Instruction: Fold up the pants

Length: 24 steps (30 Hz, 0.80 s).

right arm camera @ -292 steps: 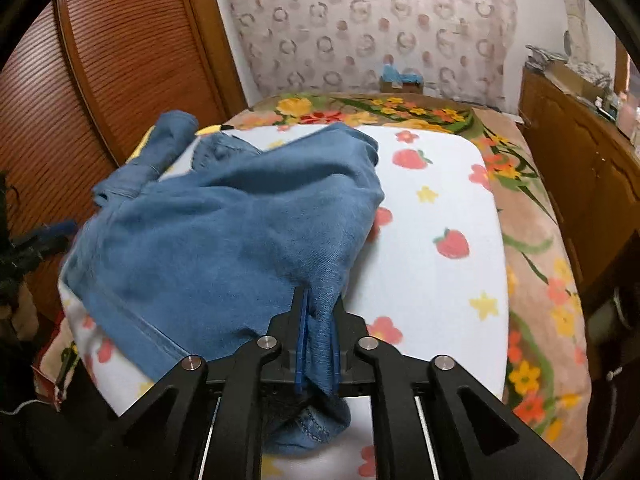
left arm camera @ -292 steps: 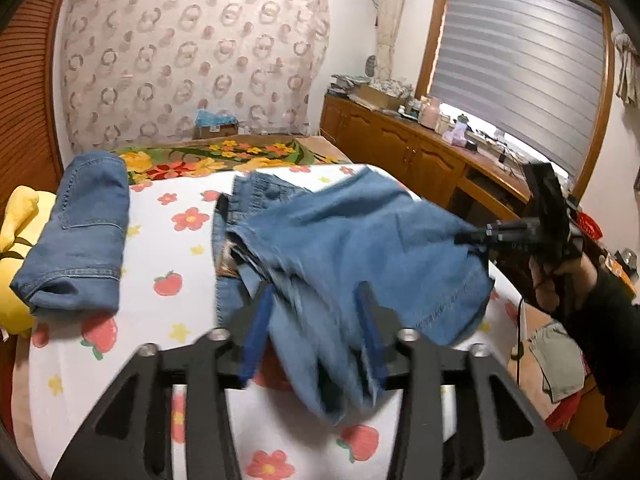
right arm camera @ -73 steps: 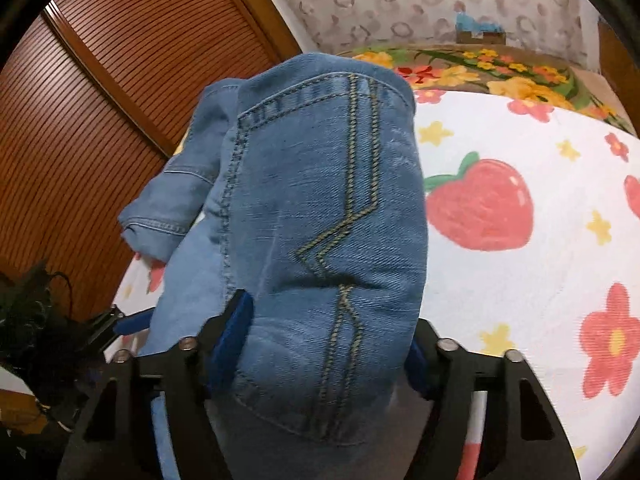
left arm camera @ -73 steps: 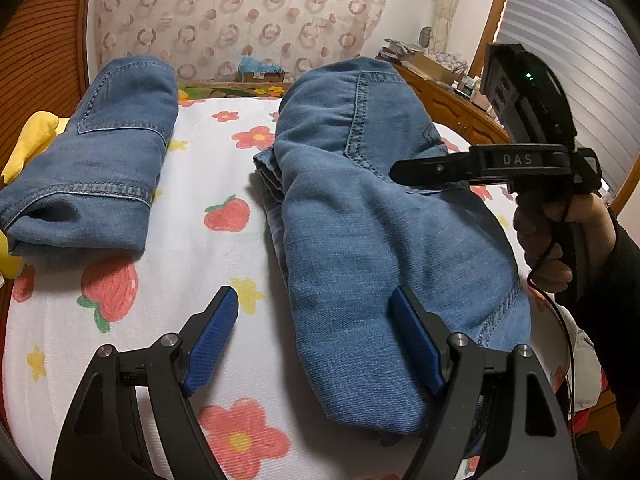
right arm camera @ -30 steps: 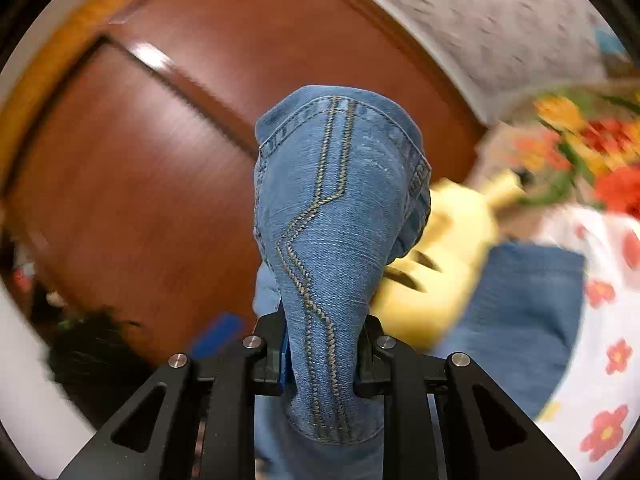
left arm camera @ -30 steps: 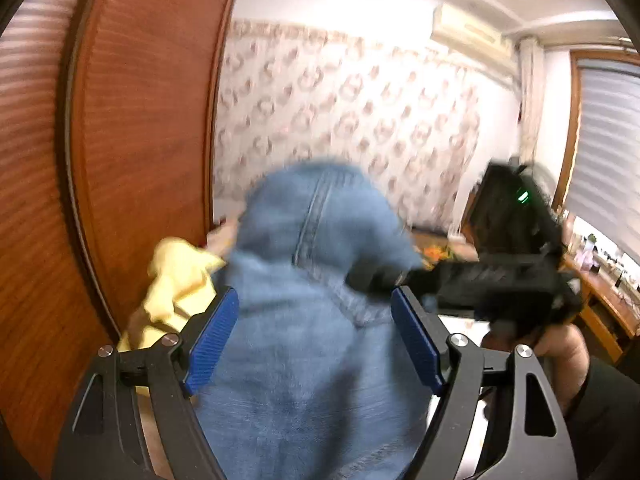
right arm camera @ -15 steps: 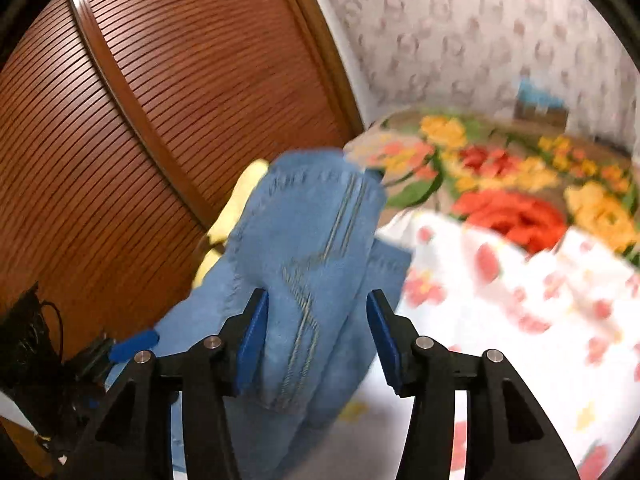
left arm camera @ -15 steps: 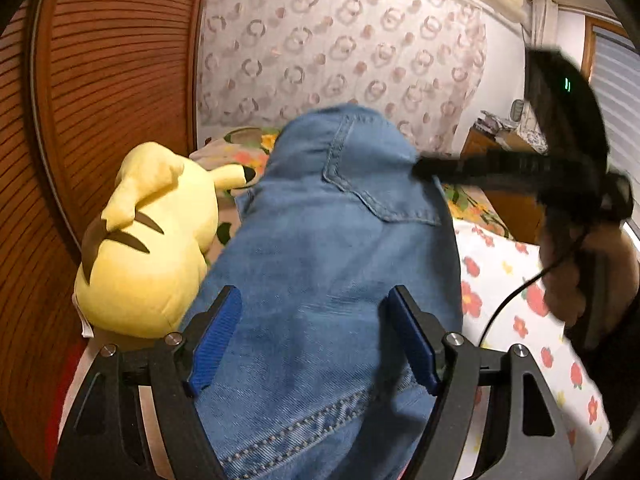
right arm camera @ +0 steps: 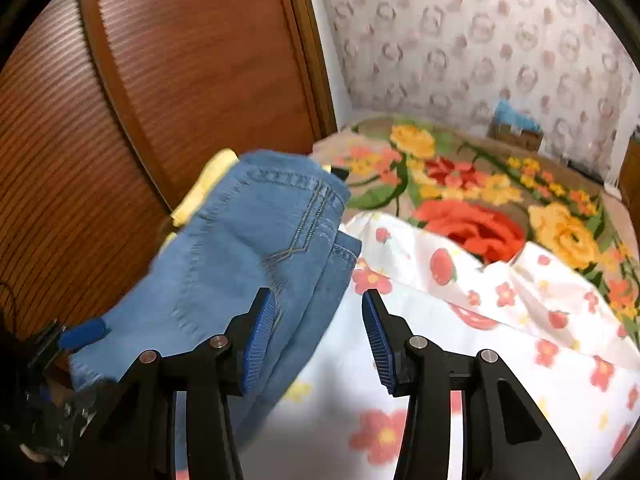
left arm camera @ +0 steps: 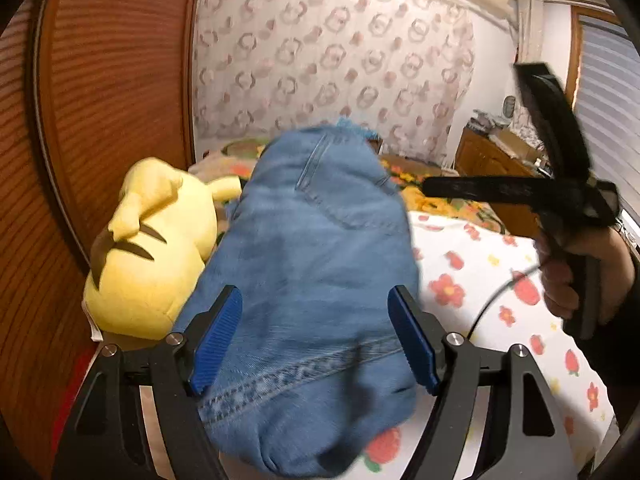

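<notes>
One bed [right arm camera: 472, 364] w/ strawberry-print sheet. One folded pair of jeans [left arm camera: 316, 280] at its edge beside the wooden closet door [right arm camera: 168, 80], another denim layer showing under it. One yellow Pikachu plush [left arm camera: 156, 248] touching jeans. Two grippers: left gripper [left arm camera: 314, 340] jaws wide apart straddling jeans; right gripper [right arm camera: 318, 340] jaws apart, gripping nothing.

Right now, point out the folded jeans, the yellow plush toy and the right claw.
folded jeans [left arm camera: 320, 264]: left wrist view, middle of the denim.
yellow plush toy [left arm camera: 152, 248]: left wrist view, its back.
right claw [right arm camera: 318, 340]: right wrist view, gap between its open blue pads.
</notes>
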Each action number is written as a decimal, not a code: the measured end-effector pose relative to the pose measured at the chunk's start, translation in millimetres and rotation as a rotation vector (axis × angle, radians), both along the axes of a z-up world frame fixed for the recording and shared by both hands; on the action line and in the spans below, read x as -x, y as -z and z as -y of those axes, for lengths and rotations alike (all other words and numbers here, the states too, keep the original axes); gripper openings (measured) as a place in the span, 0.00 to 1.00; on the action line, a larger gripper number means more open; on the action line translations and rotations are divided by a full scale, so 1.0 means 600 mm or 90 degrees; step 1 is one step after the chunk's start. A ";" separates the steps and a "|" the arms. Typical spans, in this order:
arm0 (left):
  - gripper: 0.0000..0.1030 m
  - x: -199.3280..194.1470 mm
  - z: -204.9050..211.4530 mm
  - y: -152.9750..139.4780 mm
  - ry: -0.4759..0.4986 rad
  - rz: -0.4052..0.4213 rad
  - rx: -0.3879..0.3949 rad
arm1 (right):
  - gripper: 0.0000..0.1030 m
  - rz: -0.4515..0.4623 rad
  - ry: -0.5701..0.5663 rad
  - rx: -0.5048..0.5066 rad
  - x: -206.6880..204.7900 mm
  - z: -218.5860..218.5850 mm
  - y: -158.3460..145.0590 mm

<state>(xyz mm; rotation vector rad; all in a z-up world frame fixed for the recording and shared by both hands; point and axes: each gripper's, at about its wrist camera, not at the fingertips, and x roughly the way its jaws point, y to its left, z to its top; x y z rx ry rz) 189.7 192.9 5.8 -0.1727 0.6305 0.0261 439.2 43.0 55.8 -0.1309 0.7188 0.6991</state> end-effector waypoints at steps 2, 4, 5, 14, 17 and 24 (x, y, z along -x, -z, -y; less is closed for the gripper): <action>0.74 0.014 0.012 -0.017 0.006 0.015 -0.002 | 0.46 0.022 0.002 -0.013 0.039 0.027 -0.017; 0.74 0.029 0.027 -0.034 0.013 0.028 -0.008 | 0.46 0.044 0.004 -0.026 0.084 0.062 -0.027; 0.74 0.038 0.039 -0.044 0.018 0.037 -0.012 | 0.46 0.054 0.006 -0.032 0.105 0.080 -0.030; 0.75 0.102 0.122 -0.094 0.055 0.077 -0.034 | 0.46 0.118 0.058 -0.055 0.282 0.213 -0.039; 0.75 0.122 0.150 -0.104 0.069 0.086 -0.041 | 0.46 0.137 0.085 -0.059 0.349 0.252 -0.040; 0.75 0.162 0.205 -0.119 0.096 0.103 -0.049 | 0.46 0.158 0.121 -0.068 0.447 0.304 -0.044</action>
